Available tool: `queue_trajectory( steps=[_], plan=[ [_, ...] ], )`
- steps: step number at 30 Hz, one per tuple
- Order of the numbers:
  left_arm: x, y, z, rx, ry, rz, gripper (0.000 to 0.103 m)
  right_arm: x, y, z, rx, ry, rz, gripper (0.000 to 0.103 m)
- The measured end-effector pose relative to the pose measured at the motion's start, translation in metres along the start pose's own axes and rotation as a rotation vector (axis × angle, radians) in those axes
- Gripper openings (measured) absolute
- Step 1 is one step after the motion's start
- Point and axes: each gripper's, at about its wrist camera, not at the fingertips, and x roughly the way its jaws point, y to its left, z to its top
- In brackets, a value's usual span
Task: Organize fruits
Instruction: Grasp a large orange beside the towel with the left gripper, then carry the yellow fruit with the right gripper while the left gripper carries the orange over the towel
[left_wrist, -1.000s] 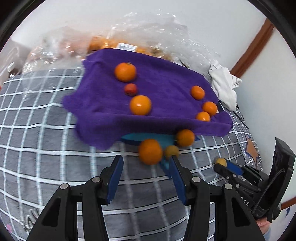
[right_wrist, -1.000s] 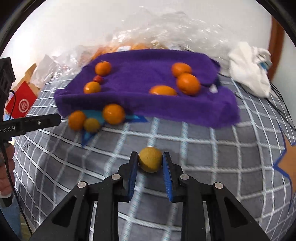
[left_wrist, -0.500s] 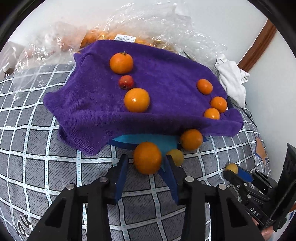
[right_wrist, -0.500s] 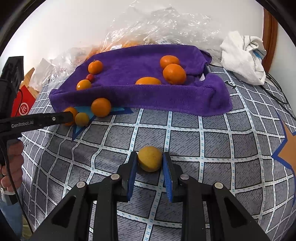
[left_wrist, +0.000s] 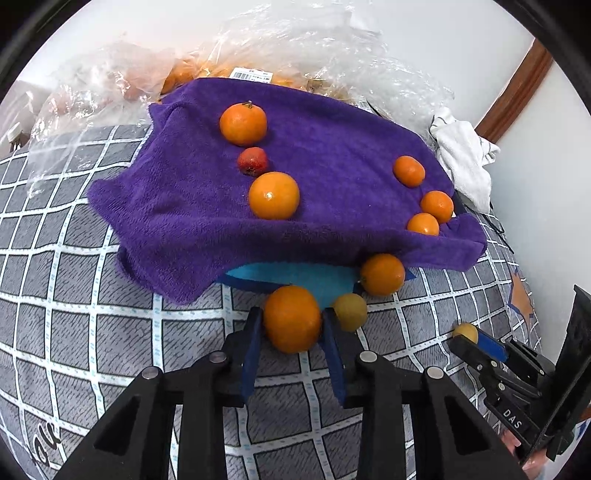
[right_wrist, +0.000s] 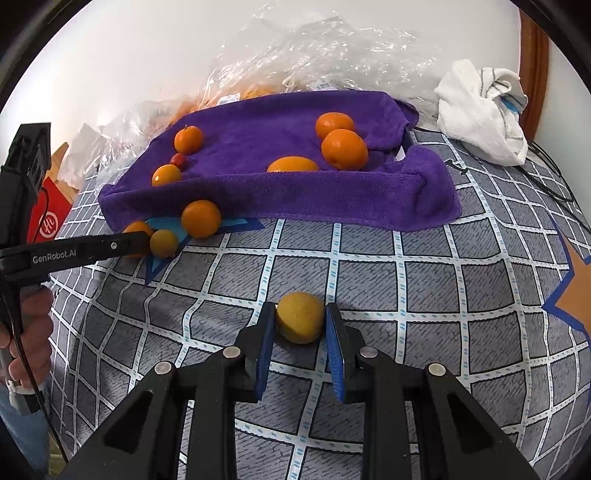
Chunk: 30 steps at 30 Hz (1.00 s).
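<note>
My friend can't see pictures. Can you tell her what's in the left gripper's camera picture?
The left hand-held gripper has its two blue fingers around an orange on a grey checked blanket. Just behind lies a purple towel with five more oranges and one small red fruit on it.

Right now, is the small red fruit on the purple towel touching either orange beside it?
Apart. The left wrist view shows purple towel between the red fruit and both oranges.

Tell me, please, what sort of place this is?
Probably a bedroom: the fruit lies on a soft checked bedspread against a white wall, with a purple towel and crumpled white cloth.
</note>
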Motion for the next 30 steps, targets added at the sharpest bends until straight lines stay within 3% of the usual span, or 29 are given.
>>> queue_trajectory(
  steps=[30],
  plan=[
    [-0.051, 0.017, -0.005, -0.036, -0.041, -0.013, 0.03, -0.037, 0.004, 0.02, -0.007, -0.068, -0.009, 0.027]
  ],
)
